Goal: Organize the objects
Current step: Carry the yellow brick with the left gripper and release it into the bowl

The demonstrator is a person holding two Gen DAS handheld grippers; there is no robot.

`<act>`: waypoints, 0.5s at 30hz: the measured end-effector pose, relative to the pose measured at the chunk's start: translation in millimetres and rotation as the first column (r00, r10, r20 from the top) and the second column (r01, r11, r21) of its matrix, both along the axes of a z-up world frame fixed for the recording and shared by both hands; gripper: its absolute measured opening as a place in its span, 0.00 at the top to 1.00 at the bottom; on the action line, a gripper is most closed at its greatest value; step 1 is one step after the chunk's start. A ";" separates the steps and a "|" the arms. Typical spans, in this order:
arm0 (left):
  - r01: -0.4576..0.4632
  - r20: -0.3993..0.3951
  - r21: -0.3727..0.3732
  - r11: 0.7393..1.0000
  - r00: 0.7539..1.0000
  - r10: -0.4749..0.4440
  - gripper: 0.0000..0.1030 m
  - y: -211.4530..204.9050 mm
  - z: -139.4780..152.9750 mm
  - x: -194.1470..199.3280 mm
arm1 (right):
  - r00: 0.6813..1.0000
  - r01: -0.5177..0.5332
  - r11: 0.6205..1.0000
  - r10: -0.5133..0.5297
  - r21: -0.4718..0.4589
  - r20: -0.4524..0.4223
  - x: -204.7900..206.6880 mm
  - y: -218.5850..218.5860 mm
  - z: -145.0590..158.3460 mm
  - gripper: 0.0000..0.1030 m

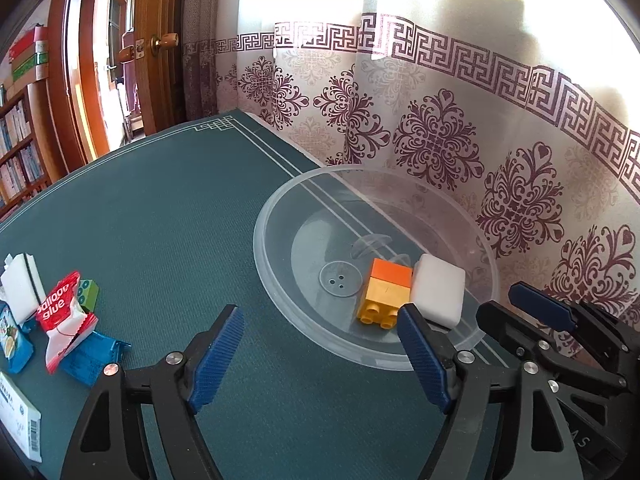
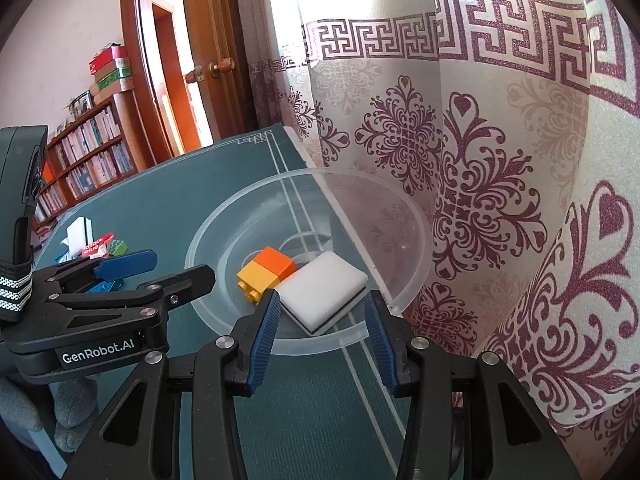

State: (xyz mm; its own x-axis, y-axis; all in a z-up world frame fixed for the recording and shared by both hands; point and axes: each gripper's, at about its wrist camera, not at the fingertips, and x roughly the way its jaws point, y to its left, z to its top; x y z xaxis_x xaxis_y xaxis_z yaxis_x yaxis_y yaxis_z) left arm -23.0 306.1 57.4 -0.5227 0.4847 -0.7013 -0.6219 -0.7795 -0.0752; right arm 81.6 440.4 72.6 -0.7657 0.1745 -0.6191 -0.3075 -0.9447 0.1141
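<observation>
With your left tool wide open and empty, right tool part-open, empty, grab the light crinkly balloon glue packet mid-body near the tabletop's left edge.

Sunlit patterned curtain, open wooden door, bookshelf, pale wall, perhaps pinkish.

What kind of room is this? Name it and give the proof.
Probably a room in a home, perhaps a study: a bookshelf full of books, a wooden door with a round knob, and a patterned curtain beside the green-matted table.
</observation>
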 end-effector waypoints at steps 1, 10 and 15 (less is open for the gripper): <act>-0.007 -0.004 -0.002 1.000 1.000 0.007 0.17 -2.5 0.1 0.6 | 1.000 -0.004 1.000 0.004 -0.002 0.000 -0.2 -0.7 0.0 0.55; -0.077 -0.043 -0.012 0.997 0.996 0.076 0.12 -30.2 4.1 5.9 | 0.999 -0.050 0.999 0.051 -0.009 0.012 -3.5 -16.3 -2.6 0.55; -0.121 -0.053 -0.015 0.993 0.991 0.120 0.11 -47.8 4.2 6.1 | 0.997 -0.078 0.997 0.078 -0.017 0.020 -5.4 -25.1 -5.3 0.55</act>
State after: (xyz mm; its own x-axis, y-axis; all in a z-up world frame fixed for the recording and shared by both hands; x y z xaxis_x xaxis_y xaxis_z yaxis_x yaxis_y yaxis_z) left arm -16.8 258.3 61.6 -0.6122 0.4034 -0.6801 -0.5262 -0.8498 -0.0305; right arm 76.2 415.3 67.3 -0.7640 0.1043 -0.6367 -0.2351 -0.9640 0.1241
